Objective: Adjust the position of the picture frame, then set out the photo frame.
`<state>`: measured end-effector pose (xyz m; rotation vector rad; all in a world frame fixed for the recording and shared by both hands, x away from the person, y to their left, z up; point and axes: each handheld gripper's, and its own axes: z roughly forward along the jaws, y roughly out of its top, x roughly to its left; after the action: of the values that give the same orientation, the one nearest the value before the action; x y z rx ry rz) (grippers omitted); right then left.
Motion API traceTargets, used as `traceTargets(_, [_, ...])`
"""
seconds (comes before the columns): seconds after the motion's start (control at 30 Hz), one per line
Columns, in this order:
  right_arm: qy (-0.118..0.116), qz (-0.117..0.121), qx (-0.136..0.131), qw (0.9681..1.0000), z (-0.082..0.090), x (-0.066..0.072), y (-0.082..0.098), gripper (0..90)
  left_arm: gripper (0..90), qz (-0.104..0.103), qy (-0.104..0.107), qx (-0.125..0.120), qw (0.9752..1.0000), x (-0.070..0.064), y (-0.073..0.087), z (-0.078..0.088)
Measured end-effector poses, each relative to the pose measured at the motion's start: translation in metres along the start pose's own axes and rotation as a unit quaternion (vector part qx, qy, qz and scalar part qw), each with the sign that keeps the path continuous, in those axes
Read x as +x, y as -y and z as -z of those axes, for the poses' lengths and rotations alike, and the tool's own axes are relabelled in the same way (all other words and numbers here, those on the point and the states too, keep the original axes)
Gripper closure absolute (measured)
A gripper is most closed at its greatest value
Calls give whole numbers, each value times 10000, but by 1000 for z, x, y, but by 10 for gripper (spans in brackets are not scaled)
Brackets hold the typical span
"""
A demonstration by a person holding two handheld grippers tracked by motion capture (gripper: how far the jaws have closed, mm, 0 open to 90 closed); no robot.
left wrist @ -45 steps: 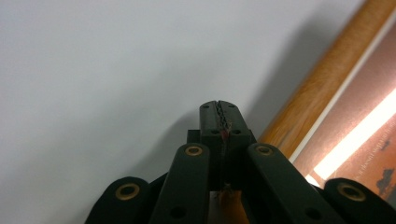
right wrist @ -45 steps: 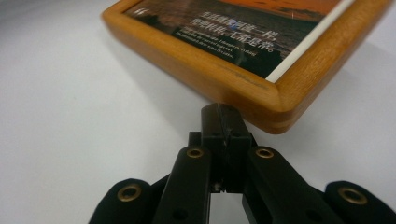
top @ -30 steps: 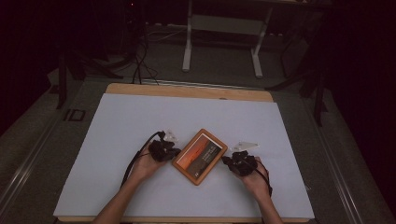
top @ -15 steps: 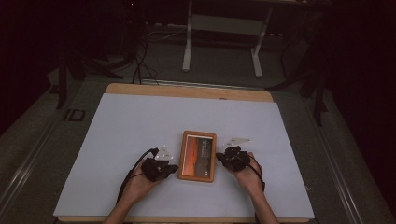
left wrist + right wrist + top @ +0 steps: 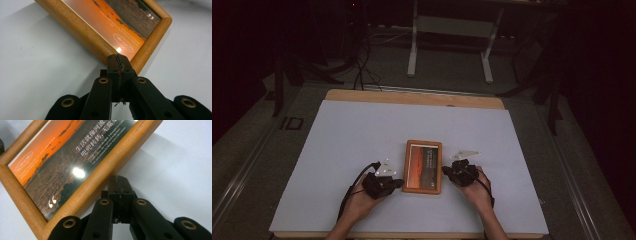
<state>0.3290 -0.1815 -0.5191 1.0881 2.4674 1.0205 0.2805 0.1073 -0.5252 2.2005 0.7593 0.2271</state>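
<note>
- Where the picture frame (image 5: 423, 166) lies flat near the middle of the tabletop (image 5: 362, 130), a bit toward the 6 o'clock edge, it has a tool on each side.
- Writing on the picture inside the frame (image 5: 75, 167) is white. It has two lines of Chinese signs and some tiny lines under them that are too small to read.
- A big white quote mark (image 5: 52, 202) sits near one corner of the picture.
- A small white oval (image 5: 124, 42) with tiny writing in it sits on the orange part; the words are too small to read.
- Inside the wooden rim is a picture with an orange side and a dark brown side. A bright spot of light shines on its cover.
- The left tool (image 5: 398, 183) is at about 8 o'clock from the frame. Its jaws are pressed together with nothing between them.
- In the left gripper view the tip of the left tool (image 5: 118, 59) is right at the frame's wooden edge near a corner.
- The right tool (image 5: 446, 171) is at about 4 o'clock from the frame. Its jaws are pressed together too, and they hold nothing.
- In the right gripper view the tip of the right tool (image 5: 119, 182) is against the long wooden side of the frame.
- A hand (image 5: 362, 200) holds the left tool, and another hand (image 5: 479, 190) holds the right one.
</note>
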Motion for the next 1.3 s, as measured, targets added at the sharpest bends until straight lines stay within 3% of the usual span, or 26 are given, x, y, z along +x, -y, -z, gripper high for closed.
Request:
traceTargets(0.1, [13, 1, -45, 10000, 1, 0, 0, 900, 896, 24, -57, -17, 10000, 1, 2, 1])
traceTargets(0.27, [147, 152, -168, 9996, 4, 0, -2, 886, 888, 179, -339, -338, 9987, 11, 6, 11])
traceTargets(0.5, [214, 160, -284, 9992, 7, -1, -1, 872, 836, 514, -626, -800, 9935, 17, 11, 19])
traceTargets(0.77, [359, 202, -425, 9982, 11, 0, -6, 849, 683, 743, -690, -929, 9905, 22, 15, 21])
traceTargets(0.87, [453, 205, -637, 9967, 18, -3, -13, 831, 642, 812, -682, -957, 9898, 22, 15, 21])
traceTargets(0.97, [474, 189, -801, 9955, 23, -5, -20, 800, 619, 843, -684, -955, 9895, 22, 15, 21])
traceTargets(1.2, [389, 169, -855, 9954, 21, -8, -33, 751, 602, 933, -618, -1008, 9886, 22, 14, 23])
traceTargets(1.3, [397, 185, -870, 9952, 16, -9, -41, 772, 601, 959, -593, -1018, 9884, 23, 14, 23])
